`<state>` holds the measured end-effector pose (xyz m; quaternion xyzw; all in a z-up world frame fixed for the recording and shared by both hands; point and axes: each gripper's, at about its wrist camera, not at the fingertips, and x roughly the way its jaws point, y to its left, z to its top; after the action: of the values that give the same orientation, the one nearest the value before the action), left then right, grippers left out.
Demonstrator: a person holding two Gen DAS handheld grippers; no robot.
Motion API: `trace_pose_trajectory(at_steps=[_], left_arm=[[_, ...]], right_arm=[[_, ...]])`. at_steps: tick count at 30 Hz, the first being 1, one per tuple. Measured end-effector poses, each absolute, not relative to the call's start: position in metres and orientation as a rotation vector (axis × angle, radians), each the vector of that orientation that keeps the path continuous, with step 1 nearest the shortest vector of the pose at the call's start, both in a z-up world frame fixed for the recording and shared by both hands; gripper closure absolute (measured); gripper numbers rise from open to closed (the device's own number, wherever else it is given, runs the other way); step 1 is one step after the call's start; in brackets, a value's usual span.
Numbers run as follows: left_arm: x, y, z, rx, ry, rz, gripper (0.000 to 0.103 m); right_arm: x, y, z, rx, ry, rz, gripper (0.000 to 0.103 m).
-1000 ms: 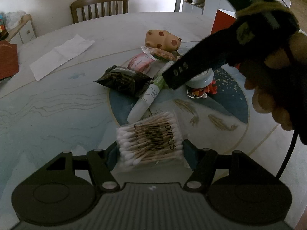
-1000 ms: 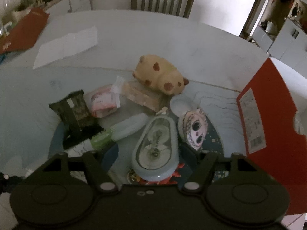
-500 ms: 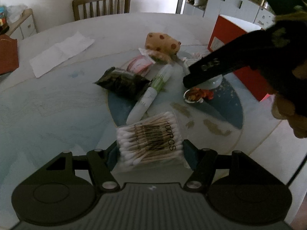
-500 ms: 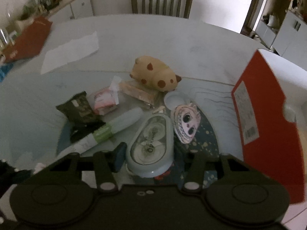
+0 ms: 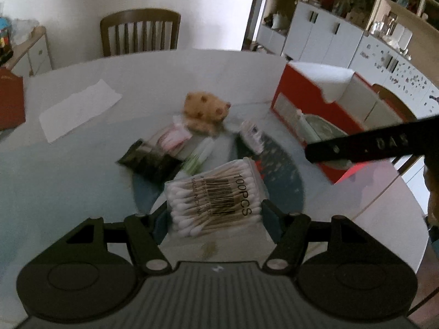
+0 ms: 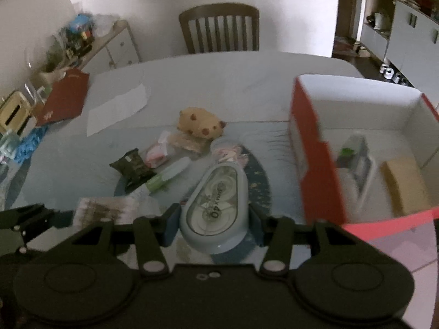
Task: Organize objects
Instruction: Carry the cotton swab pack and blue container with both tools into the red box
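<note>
pale round table point(image 6: 219, 82) under dim light: the right gripper point(image 6: 212, 220) is clamped on a light blue teardrop-shaped correction tape dispenser point(image 6: 215, 208), lifted beside the open red cardboard box point(image 6: 315, 159). the left gripper point(image 5: 212, 215) pinches a clear pack of cotton swabs point(image 5: 216, 196) above the clutter.

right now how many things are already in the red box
3 visible in the red box: a green-and-grey item by its near wall, a tan block to its right, one blurred object. More may be hidden.
</note>
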<state>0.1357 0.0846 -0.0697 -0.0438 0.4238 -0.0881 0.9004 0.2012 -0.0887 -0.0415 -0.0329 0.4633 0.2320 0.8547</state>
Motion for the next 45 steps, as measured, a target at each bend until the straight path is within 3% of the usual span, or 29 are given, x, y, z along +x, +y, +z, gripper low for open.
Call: trace_pose_trajectory(at_steps=[14, 45], left_arm=[[0.164, -0.008, -0.028, -0.056, 0.817, -0.266, 0.035], [0.313, -0.179, -0.023, 0.081, 0.851, -0.31, 0.035]], right_arm=[[0.212, -0.177, -0.015, -0.019, 0.9, 0.469, 0.052], [0.312, -0.323, -0.048, 0.03, 0.892, 0.365, 0.052]])
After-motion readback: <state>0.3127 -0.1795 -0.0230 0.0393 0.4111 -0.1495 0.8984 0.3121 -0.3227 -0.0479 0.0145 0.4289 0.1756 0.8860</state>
